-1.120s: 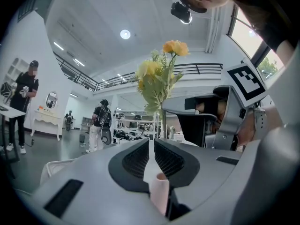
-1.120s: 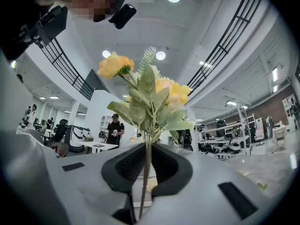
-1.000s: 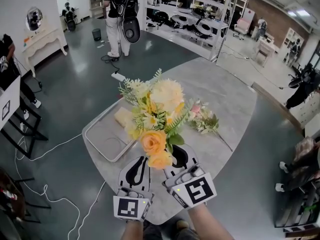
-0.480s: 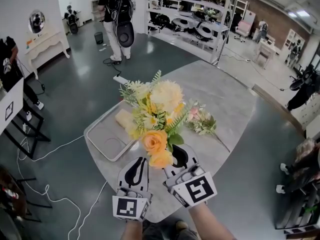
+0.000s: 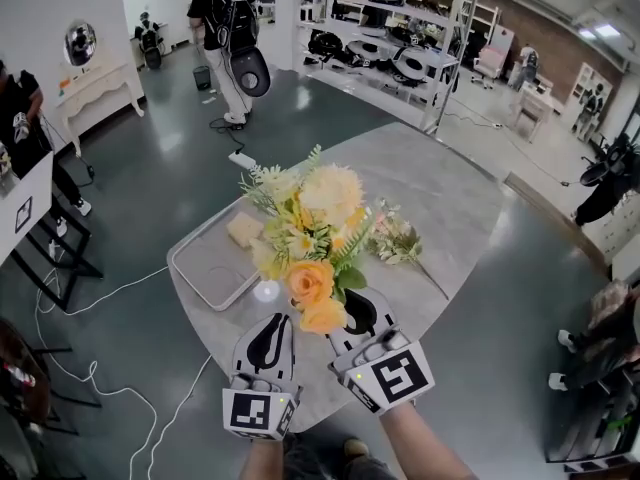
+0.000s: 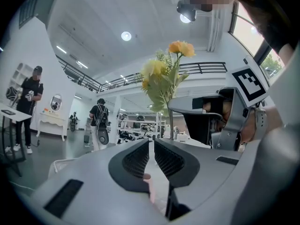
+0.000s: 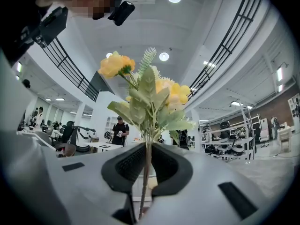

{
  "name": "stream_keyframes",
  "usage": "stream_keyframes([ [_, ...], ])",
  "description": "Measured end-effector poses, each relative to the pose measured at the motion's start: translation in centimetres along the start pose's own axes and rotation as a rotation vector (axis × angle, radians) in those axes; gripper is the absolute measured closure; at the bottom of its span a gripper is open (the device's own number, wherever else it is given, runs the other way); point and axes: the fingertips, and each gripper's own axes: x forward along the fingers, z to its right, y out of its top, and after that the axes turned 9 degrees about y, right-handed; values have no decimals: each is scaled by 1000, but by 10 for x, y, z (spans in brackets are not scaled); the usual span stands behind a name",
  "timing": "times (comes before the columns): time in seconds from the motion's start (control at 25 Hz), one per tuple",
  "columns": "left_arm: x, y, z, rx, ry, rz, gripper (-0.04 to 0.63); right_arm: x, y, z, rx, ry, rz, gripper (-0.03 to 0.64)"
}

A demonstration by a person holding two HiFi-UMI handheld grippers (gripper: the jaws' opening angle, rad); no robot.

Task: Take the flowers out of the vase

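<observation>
A bouquet of yellow, cream and orange artificial flowers (image 5: 312, 236) stands upright above the round grey table (image 5: 455, 193). My right gripper (image 5: 342, 318) is shut on its thin stem (image 7: 145, 172), low down, with the blooms (image 7: 140, 86) rising above the jaws. My left gripper (image 5: 270, 326) is close beside it on the left, its jaws nearly together with nothing gripped (image 6: 151, 142). From the left gripper view the bouquet (image 6: 164, 74) and the right gripper (image 6: 220, 121) show to the right. No vase is visible to me.
A second bunch of pink and white flowers (image 5: 395, 240) lies on the table right of the bouquet. A white tray (image 5: 205, 268) with a beige block (image 5: 244, 230) sits at the table's left. A person with a backpack (image 5: 228, 28) stands far back; cables cross the floor.
Both grippers and the bouquet have lifted slightly together, so the table and tray look a little farther below. The person with the backpack has moved away.
</observation>
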Motion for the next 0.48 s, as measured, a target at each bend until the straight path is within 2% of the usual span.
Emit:
stream_keyframes([
  [0.48,-32,-2,41,-10,35,7,548,-60,5,-11,13,45,8,568],
])
